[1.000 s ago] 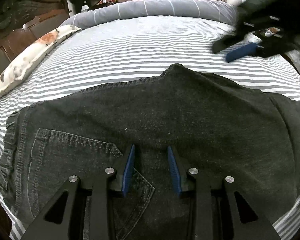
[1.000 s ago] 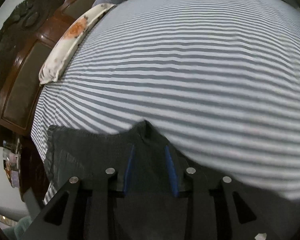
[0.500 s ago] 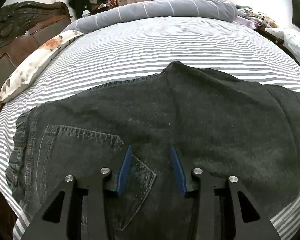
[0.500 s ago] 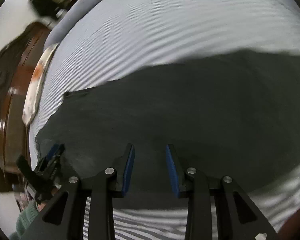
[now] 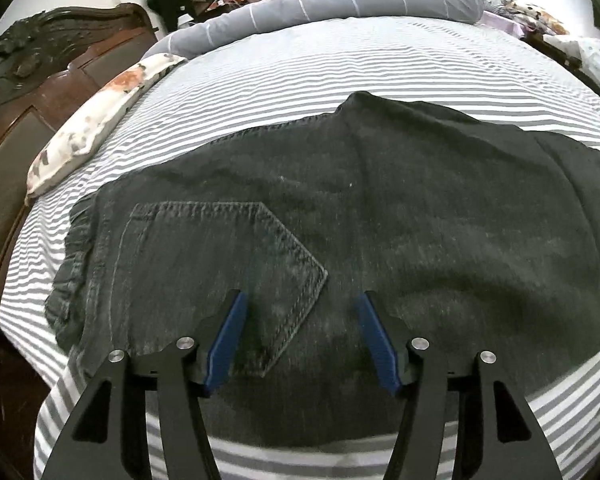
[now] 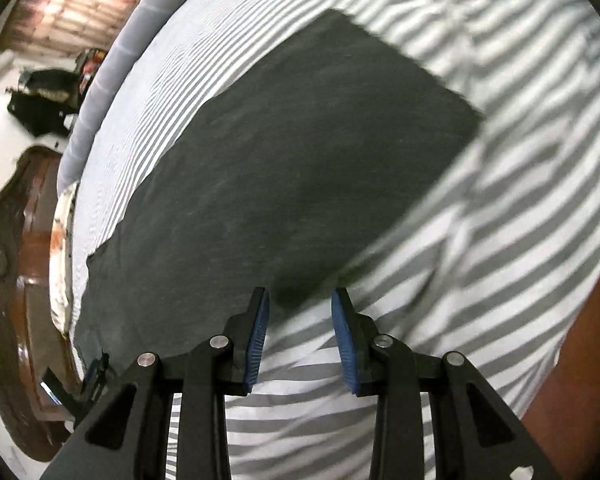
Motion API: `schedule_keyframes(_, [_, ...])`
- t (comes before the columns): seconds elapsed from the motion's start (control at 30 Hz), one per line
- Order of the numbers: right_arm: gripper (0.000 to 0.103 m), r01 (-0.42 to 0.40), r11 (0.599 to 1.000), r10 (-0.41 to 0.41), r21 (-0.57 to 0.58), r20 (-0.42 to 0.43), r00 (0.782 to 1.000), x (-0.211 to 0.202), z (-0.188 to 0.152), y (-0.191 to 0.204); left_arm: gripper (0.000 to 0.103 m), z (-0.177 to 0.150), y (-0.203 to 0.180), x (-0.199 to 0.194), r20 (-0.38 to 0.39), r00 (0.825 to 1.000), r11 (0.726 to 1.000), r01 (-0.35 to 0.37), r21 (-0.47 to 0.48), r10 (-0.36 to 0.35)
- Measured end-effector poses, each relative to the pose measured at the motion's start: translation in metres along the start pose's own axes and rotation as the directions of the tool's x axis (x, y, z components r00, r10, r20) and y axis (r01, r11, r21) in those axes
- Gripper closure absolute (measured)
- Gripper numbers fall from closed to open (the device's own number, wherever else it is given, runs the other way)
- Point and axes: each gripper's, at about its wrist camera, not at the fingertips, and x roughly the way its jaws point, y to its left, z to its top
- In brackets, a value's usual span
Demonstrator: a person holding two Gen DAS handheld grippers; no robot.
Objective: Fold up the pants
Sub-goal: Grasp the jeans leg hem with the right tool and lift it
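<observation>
Pants [image 5: 380,216] – soft, heavyish denim; take hold at hem corners. Left gripper [image 5: 300,340] has just been opening, empty; right gripper [image 6: 300,336] part open, empty.

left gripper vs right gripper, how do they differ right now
The left gripper stands wider open than the right gripper; its fingers have just been opening. The left hangs over the pants' back pocket, the right over the leg edge where denim meets striped sheet. The left view is sharp, the right blurred. Both have blue pads, point down, and hold nothing.
</observation>
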Motion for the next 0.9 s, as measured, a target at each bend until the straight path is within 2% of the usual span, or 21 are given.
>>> schedule_keyframes(0.2, [0.073,-0.11,0.992,0.106,0.063,0.065,0.992,-0.008,0.003,-0.03,0.043,-0.004,-0.009,-0.022,0.005,0.999,0.999,0.039,-0.019,-0.038])
schedule_keyframes(0.37, [0.072,-0.15,0.984,0.139,0.099,0.112,0.984,-0.005,0.019,-0.04,0.043,0.003,-0.032,-0.043,0.037,0.997,0.997,0.072,0.023,-0.073])
schedule_keyframes(0.67, [0.073,-0.211,0.967,0.18,0.143,0.201,0.963,-0.005,0.048,-0.051,0.043,0.014,-0.084,-0.051,0.025,0.99,0.982,0.13,0.138,-0.135])
schedule_keyframes(0.7, [0.074,-0.219,0.966,0.188,0.139,0.206,0.96,-0.007,0.05,-0.052,0.043,0.015,-0.091,-0.051,0.022,0.99,0.979,0.138,0.153,-0.143])
schedule_keyframes(0.77, [0.094,-0.224,0.967,0.196,0.124,0.21,0.958,-0.01,0.053,-0.054,0.043,0.017,-0.101,-0.05,0.018,0.988,0.974,0.145,0.175,-0.151])
schedule_keyframes(0.9, [0.095,-0.248,0.965,0.225,0.086,0.218,0.95,-0.019,0.058,-0.047,0.043,0.025,-0.119,-0.053,0.021,0.983,0.964,0.177,0.2,-0.185])
